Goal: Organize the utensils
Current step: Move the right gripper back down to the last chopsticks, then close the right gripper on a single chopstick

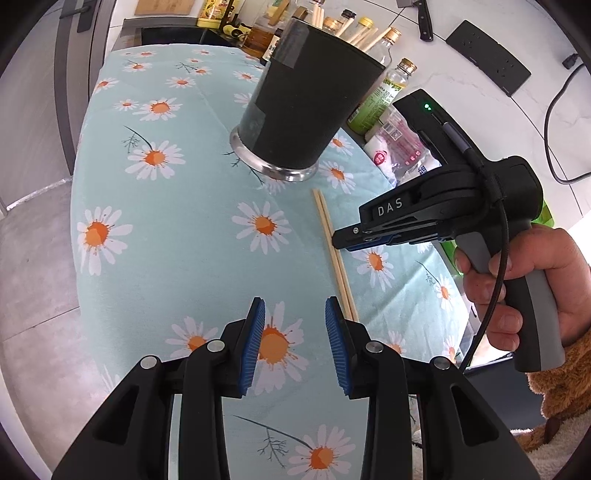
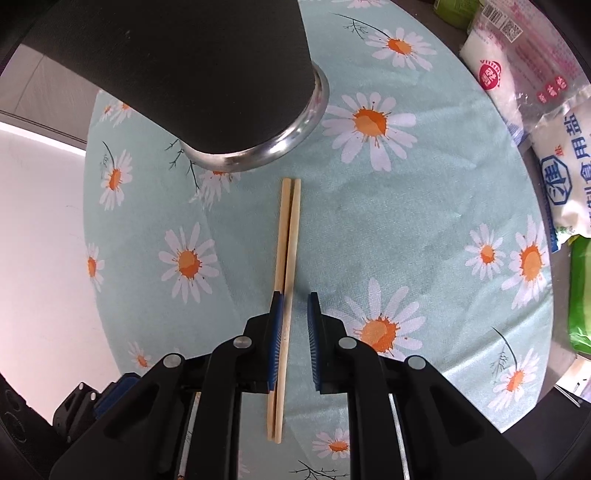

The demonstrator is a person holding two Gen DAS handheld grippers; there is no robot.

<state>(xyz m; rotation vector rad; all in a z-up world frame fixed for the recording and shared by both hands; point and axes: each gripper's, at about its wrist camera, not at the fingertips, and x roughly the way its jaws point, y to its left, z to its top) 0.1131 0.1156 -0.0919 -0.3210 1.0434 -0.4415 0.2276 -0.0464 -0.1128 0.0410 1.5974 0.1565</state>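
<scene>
Two wooden chopsticks (image 2: 286, 266) are lying side by side and touching on the daisy-print cloth (image 2: 406, 229) that is covering the bench, their far ends stopping just short of the holder's base. The right gripper (image 2: 293, 325) is sitting low over them with its jaws apart: the pair is running up between the blue pads (image 2: 276, 332), the left stick lying right along the left pad, a clear gap showing to the right pad. Whether the left pad is actually pressing on the wood cannot be told. Nothing is being clamped yet.

The tall black utensil holder (image 1: 306, 110) with a shiny metal foot is standing upright on the cloth, far of the chopsticks and slightly left. Wooden handles (image 1: 364, 37) are sticking out above its rim.

The left gripper (image 1: 294, 332) is hovering above the near part of the cloth, jaws wide apart and holding nothing, the chopsticks' near ends lying just to the right of its right pad. In the left wrist view the right hand (image 1: 524, 288) is wrapping the other tool's grey handle.

Off the bench's right edge, white salt bags (image 2: 517, 62) and a green packet (image 2: 581, 295) are lying. Oil and sauce bottles (image 1: 384, 92) are crowding the far side behind the holder. A knife (image 1: 424, 20) is hanging on the far wall.
</scene>
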